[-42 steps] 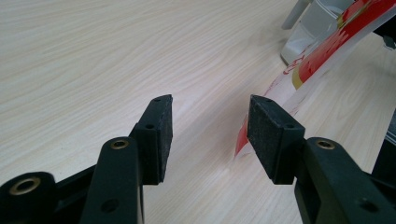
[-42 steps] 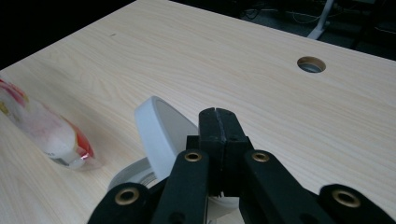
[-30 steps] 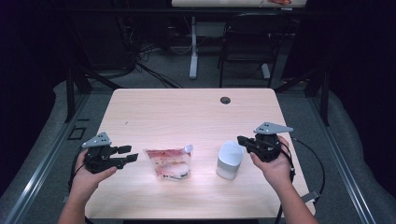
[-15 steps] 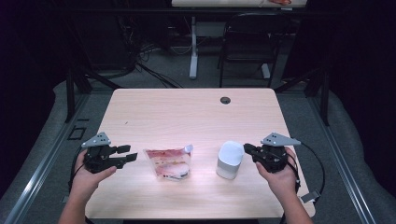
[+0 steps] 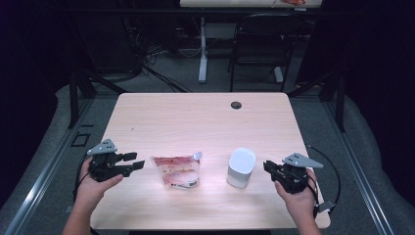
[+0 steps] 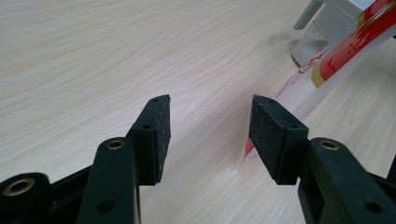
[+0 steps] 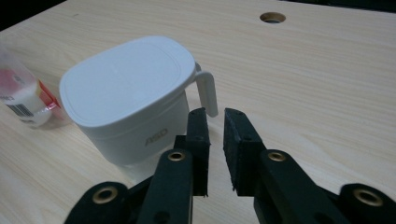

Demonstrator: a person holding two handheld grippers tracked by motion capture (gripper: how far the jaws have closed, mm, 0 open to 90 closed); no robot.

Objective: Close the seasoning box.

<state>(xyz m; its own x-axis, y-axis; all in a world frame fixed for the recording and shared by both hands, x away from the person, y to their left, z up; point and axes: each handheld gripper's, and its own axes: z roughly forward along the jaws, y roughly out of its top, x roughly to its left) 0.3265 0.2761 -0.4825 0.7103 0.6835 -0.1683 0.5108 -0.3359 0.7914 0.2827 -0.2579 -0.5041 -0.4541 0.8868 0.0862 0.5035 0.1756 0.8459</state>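
Fingers point(image 6: 159, 135) of the left gripper point(image 5: 128, 163) stand well apart with bare desk point(image 5: 195, 117) between them, clamped on nothing. In the left gripper view their black pads frame an empty strip of pale wood, and the near corner of a clear pouch with red print point(image 5: 176, 170) lies just past the right pad; whether that pad touches the pouch's edge is hard to tell from this angle. On the person's other side, the fingers point(image 7: 198, 140) of the right gripper point(image 5: 268, 167) are nearly together, a narrow slit left between them, and they hold nothing.

Both grippers sit low over the near part of the desk, each in a hand point(image 5: 93, 188), and point inward toward the middle. Between them lie the two things at hand. The pouch lies flat, just beyond the left gripper's tips, its white spout turned toward the far right. A white lidded container point(image 5: 241, 167) stands upright near the pouch but apart from it, just beside the right gripper. In the right gripper view its square lid is shut, and a small white handle point(image 7: 207, 92) sticks out on the side next to the fingertips, close to them but not between them.

Farther off, a round cable hole point(image 5: 236, 105) sits near the desk's far edge. Beyond the desk a dark chair point(image 5: 257, 54) stands on grey floor.
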